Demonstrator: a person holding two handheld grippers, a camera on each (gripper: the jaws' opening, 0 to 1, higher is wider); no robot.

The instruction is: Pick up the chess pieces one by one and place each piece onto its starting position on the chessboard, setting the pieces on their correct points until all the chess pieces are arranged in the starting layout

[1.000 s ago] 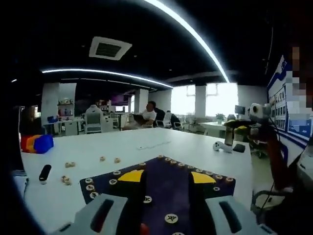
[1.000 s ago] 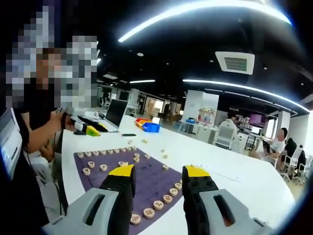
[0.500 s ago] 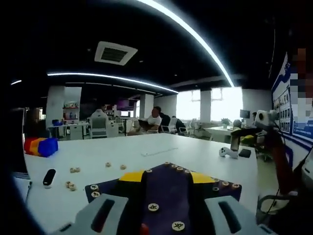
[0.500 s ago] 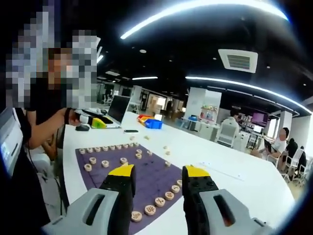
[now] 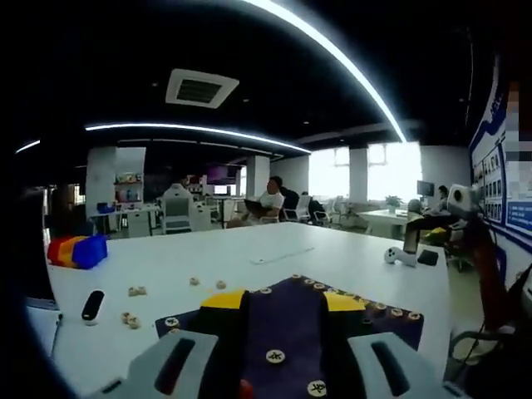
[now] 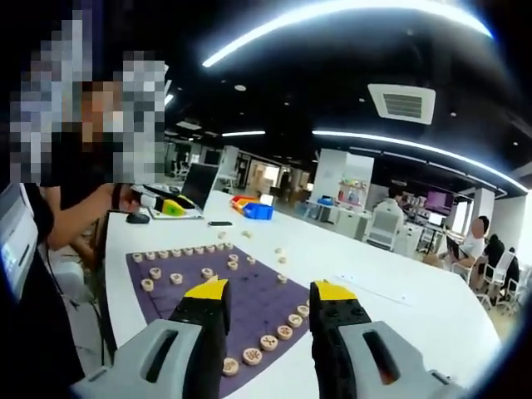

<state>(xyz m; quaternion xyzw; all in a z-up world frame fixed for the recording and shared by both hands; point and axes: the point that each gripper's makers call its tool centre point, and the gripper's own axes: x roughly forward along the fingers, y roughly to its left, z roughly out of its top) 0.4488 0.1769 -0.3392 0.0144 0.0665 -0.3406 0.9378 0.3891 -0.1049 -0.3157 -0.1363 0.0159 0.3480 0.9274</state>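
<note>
Purple chessboard [image 6: 249, 293] with wooden chess pieces [image 6: 268, 342] lies beyond both empty, parted tongs [image 5: 283, 301] [image 6: 268, 291].

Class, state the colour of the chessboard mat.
Dark purple; the chessboard mat shows best in the right gripper view.

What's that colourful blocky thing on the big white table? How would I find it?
In the left gripper view, start at the white table and look past the purple chessboard to the table's far left edge. The stack of blocks sits there, striped red, yellow and blue, far bigger than the small tan chess pieces nearby.
</note>
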